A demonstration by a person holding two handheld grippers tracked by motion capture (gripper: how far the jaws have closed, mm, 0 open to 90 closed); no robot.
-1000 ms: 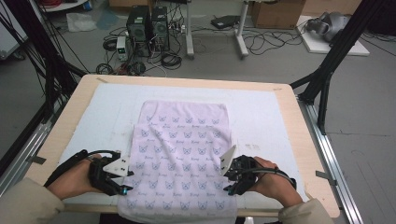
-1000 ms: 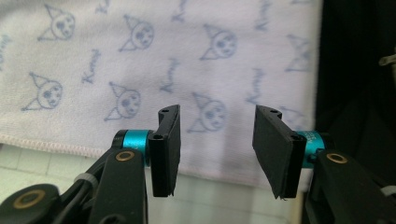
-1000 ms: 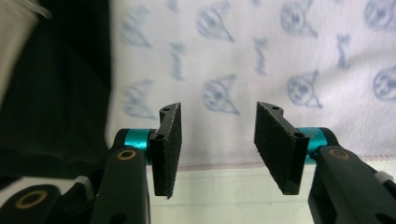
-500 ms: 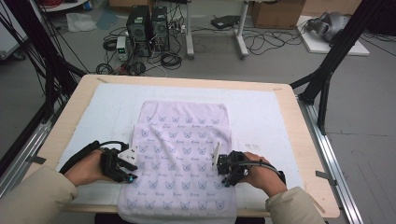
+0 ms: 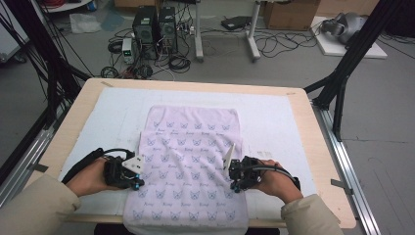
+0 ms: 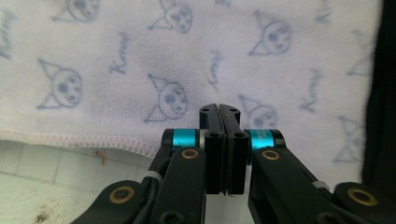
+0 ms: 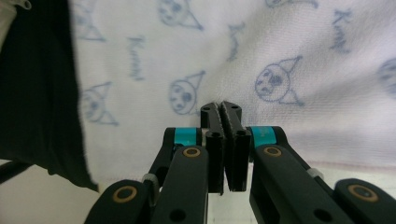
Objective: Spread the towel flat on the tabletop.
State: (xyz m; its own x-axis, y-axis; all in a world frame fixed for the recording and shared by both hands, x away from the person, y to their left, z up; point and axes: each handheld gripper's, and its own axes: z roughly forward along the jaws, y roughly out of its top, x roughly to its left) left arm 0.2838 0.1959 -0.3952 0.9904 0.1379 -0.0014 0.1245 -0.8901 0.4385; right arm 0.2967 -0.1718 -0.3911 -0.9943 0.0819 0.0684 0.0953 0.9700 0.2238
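Observation:
A white towel [image 5: 191, 147] printed with blue cat faces lies flat on the table, its near end hanging over the front edge. My left gripper [image 5: 139, 180] rests at the towel's left edge and my right gripper [image 5: 234, 184] at its right edge, both near the front. In the left gripper view the left gripper [image 6: 219, 108] has just closed, its tips down on the towel [image 6: 140, 56] just inside the stitched hem. In the right gripper view the right gripper [image 7: 220, 106] has also just closed, with a fuzzy sliver of towel [image 7: 303, 46] between its tips.
A white mat [image 5: 274, 122] covers the wooden table [image 5: 313, 147] under the towel. Black frame posts [image 5: 342, 73] stand at the right and left. Computers and cables lie on the floor beyond the far edge. Past the table's front edge lies a dark drop [image 6: 383, 93].
Both grippers' jaws have closed from partly open to shut at the towel's side edges. The hands have stayed nearly in place, and the towel lies as before.

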